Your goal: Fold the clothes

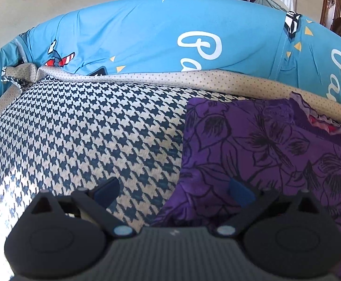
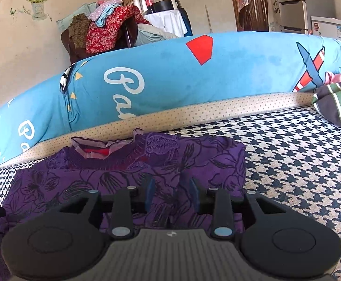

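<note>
A purple garment with black flower outlines (image 2: 114, 175) lies folded on the houndstooth-covered bed (image 2: 299, 159), its frilled neckline toward the blue bolster. My right gripper (image 2: 172, 195) hovers low over the garment's near part, its blue pads a narrow gap apart with purple cloth showing in the gap and neither pad pressing on it. In the left wrist view the same garment (image 1: 264, 145) fills the right half. My left gripper (image 1: 173, 190) is open wide, straddling the garment's left edge, one finger over houndstooth (image 1: 88, 128) and the other over purple cloth.
A long blue bolster with white lettering (image 2: 170, 77) runs along the bed's far side behind a beige dotted border (image 2: 217, 112). A striped dark garment (image 2: 339, 107) lies at the far right. Behind the bolster a chair holds a pile of clothes (image 2: 107, 28).
</note>
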